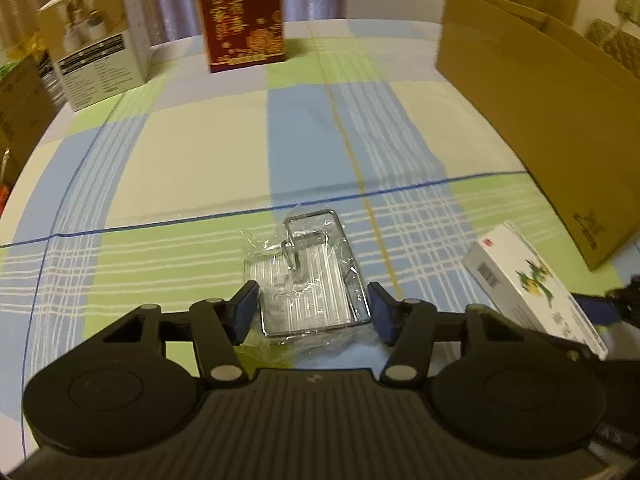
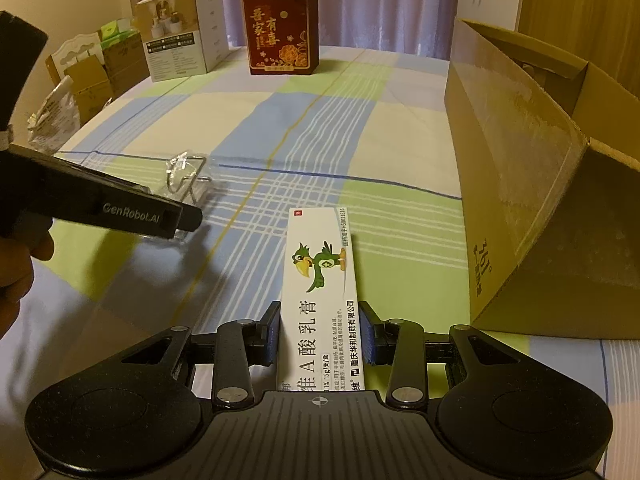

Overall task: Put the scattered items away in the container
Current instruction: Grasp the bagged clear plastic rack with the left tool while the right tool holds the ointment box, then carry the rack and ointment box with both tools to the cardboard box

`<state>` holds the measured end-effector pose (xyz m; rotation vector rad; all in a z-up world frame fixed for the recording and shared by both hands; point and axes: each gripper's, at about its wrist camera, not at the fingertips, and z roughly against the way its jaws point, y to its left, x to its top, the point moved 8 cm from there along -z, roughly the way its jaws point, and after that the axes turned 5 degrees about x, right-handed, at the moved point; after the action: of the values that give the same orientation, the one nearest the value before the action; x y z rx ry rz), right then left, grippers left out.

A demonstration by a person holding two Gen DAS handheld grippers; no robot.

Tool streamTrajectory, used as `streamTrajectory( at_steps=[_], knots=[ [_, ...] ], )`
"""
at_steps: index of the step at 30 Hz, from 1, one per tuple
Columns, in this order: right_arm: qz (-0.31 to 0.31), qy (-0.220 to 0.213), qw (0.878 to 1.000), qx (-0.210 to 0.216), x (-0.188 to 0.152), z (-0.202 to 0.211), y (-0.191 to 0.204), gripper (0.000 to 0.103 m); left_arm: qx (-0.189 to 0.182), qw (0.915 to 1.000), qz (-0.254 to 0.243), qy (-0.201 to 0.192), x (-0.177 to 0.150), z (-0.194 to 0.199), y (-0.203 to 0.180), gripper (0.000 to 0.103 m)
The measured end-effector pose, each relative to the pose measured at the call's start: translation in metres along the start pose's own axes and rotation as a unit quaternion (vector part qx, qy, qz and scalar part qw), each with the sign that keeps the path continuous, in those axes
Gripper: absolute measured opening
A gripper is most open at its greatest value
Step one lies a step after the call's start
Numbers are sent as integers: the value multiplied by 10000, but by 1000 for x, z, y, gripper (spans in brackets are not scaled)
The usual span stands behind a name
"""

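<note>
The big cardboard box [image 2: 532, 184] sits open on the right side of the plaid-covered desk [image 2: 280, 120], and it looks like the container everything is headed for. There's dark print low on its near corner, something like "361", but it's too skewed to be sure.

Far back stand 2 smaller cartons. The red gift box [image 2: 282, 28] carries gold characters 吾家有喜 over a flower pattern. The white product box [image 2: 180, 36] to its left has fine print that's too small to read.

Nearer, the right tongs [image 2: 319, 334] are pinching the ointment box [image 2: 320, 280] across its narrow sides, close to its near end. It reads 维A酸乳膏, 15g, 重庆华邦制药有限公司, with a green cartoon bird. The grip is well off centre, so the far end will probably sag once lifted. Best bet: keep it level, raise it clear of the box rim, then release inside.

The left tongs [image 1: 314, 312] are spread wide around the wire rack in clear wrap [image 1: 310, 280], pads on either side and seemingly not touching yet. The wrap looks slippery and loose, so they should close on the metal frame itself, not the crinkly film. In the right wrist view the left tool's body shows "GenRobot.AI".
</note>
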<state>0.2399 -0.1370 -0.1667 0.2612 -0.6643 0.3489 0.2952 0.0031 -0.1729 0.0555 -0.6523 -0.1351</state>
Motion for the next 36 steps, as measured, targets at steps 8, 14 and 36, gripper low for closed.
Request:
streamTrajectory(
  at_steps=[8, 14, 36],
  knots=[
    [22, 42, 10000, 78, -6, 8, 4, 41, -246, 9992, -301, -81, -24, 30, -22, 53],
    [48, 107, 9999, 63, -13, 20, 5, 41, -273, 9992, -289, 68, -43, 43, -29, 53],
    [-251, 155, 9996, -22, -30, 71, 6, 41, -329, 9987, -399, -4, -54, 93, -30, 53]
  ],
)
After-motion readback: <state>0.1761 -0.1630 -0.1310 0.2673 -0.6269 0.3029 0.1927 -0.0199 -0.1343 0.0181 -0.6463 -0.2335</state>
